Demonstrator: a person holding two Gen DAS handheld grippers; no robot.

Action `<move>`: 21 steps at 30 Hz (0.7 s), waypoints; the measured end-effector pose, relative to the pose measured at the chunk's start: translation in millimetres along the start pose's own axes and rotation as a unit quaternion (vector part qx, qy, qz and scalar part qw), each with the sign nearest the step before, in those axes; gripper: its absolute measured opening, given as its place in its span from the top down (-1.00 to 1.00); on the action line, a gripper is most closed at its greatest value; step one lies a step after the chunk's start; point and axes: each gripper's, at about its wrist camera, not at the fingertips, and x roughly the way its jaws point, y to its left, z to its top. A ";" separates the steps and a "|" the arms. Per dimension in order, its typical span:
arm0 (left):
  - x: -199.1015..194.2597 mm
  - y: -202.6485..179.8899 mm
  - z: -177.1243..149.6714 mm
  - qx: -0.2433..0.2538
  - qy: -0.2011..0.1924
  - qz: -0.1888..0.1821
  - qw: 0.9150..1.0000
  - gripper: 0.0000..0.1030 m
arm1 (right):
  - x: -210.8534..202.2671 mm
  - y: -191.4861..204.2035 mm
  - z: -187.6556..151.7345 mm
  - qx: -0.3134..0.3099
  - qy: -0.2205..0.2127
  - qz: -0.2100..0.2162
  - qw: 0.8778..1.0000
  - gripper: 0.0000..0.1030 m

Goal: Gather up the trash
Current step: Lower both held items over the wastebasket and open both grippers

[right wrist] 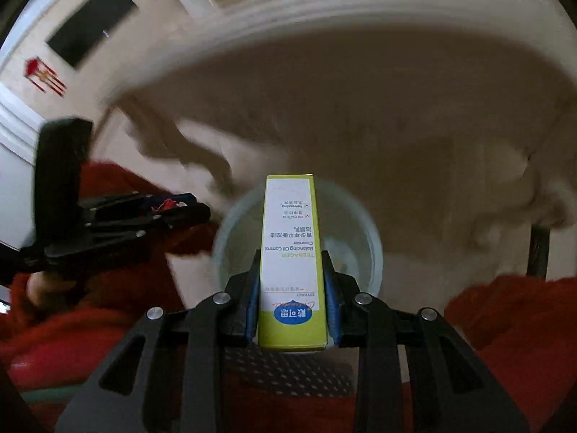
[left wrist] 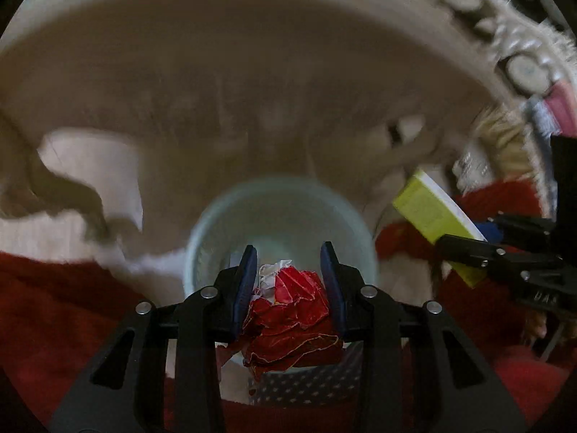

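**Currently: Both Grippers Loaded Over the Bin**

Landmark: the pale round bin (left wrist: 281,223), whose open mouth faces both cameras.

Left gripper (left wrist: 288,281): the jaws are nearly closed, with the blue pads (left wrist: 245,281) on either side of a crumpled red wrapper (left wrist: 292,310). The left pad touches the wrapper; the right pad sits at its edge. A white scrap shows at the wrapper's top. The wrapper hangs directly over the bin mouth, at its near rim.

Right gripper (right wrist: 293,288): the jaws are fully closed on a yellow-green and white carton (right wrist: 288,252) printed with cleanser text. Both pads press the carton's long sides near its lower end. The carton points forward across the bin mouth, its far end reaching the far rim.

Relative position: in the left wrist view the right gripper and carton (left wrist: 436,216) lie to the right of the bin. In the right wrist view the left gripper lies to the left of the bin.

Surroundings: red fabric (left wrist: 57,299) lies on both sides of the bin. A beige surface (left wrist: 252,90), heavily blurred, lies behind the bin.
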 end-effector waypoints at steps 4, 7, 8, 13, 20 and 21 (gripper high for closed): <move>38.4 5.8 1.5 -0.005 0.033 0.006 0.999 0.28 | 40.6 -7.8 2.0 -0.001 0.042 -0.010 0.999 0.46; 48.7 8.1 2.5 -0.011 0.044 0.004 0.999 0.15 | 52.4 -5.4 6.2 -0.011 0.051 -0.016 0.999 0.45; 51.9 7.3 -0.1 -0.011 0.048 0.004 0.999 0.02 | 52.1 -3.6 1.9 -0.017 0.049 -0.018 0.998 0.45; 53.8 10.2 -4.7 -0.019 0.050 0.023 0.998 -0.47 | 52.5 -0.2 -7.8 -0.035 0.056 -0.040 0.997 -0.42; 37.9 20.5 -6.0 -0.034 0.024 0.031 0.999 -0.55 | 46.3 -6.4 -9.5 -0.029 0.045 -0.068 0.996 -0.43; 31.3 19.5 -5.5 -0.030 0.015 0.034 0.999 -0.55 | 41.1 -6.4 -10.5 -0.031 0.045 -0.071 0.996 -0.43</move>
